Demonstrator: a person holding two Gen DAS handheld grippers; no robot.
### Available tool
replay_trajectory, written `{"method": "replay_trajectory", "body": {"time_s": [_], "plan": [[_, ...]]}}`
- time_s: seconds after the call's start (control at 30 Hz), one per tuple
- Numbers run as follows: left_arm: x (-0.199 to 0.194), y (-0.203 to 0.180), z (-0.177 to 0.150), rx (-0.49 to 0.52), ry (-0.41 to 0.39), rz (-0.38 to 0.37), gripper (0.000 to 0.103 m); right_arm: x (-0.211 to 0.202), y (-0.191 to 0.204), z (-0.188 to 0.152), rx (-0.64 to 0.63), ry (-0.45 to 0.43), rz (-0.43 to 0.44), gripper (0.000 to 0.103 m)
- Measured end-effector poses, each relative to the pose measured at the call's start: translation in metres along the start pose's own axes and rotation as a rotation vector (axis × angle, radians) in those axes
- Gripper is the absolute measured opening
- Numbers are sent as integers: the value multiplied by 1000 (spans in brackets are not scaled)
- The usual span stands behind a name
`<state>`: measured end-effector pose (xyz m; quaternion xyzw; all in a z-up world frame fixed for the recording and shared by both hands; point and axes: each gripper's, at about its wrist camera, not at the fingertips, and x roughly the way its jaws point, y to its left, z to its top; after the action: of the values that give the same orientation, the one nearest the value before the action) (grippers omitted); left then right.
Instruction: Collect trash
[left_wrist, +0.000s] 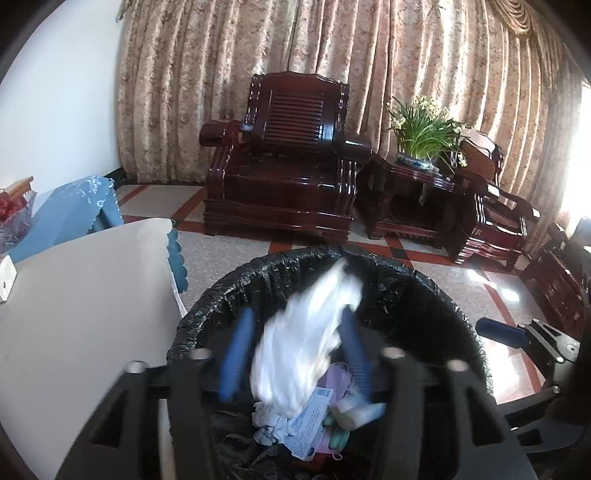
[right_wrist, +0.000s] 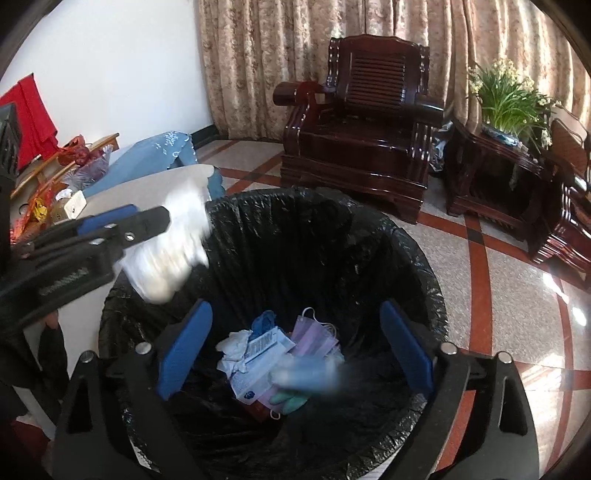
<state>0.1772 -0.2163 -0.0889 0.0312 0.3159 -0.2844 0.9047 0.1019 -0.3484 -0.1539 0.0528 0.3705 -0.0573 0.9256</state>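
The left gripper has its fingers apart around a blurred white bag over the bin. The right gripper is spread wide with nothing in it; the trash below is partly blurred.

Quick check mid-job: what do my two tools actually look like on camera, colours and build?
Both match: the left tool and right tool have black plastic bodies with triangular cut-outs, silver bolt heads along the top, and two flat fingers faced with blue pads. No cables, sleeves or markings are legible.

You face a lined trash bin holding litter; an armchair stands behind it, a table left.
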Motion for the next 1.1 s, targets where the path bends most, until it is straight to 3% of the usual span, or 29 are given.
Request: {"method": "replay_trajectory", "body": {"time_s": [0.2,0.5,0.73,1.1], "plan": [[-18,17,5,-26,-33,-1,77,-13,-2,2,26,-6,2,96],[-79,53,9,-81,-93,89,97,-54,20,21,35,-66,92,98],[-132,75,-2,-118,-106,156,97,-90,54,37,-24,-113,152,98],[-192,77,-18,-119,-125,237,97,-134,91,45,-74,-144,199,98]]}}
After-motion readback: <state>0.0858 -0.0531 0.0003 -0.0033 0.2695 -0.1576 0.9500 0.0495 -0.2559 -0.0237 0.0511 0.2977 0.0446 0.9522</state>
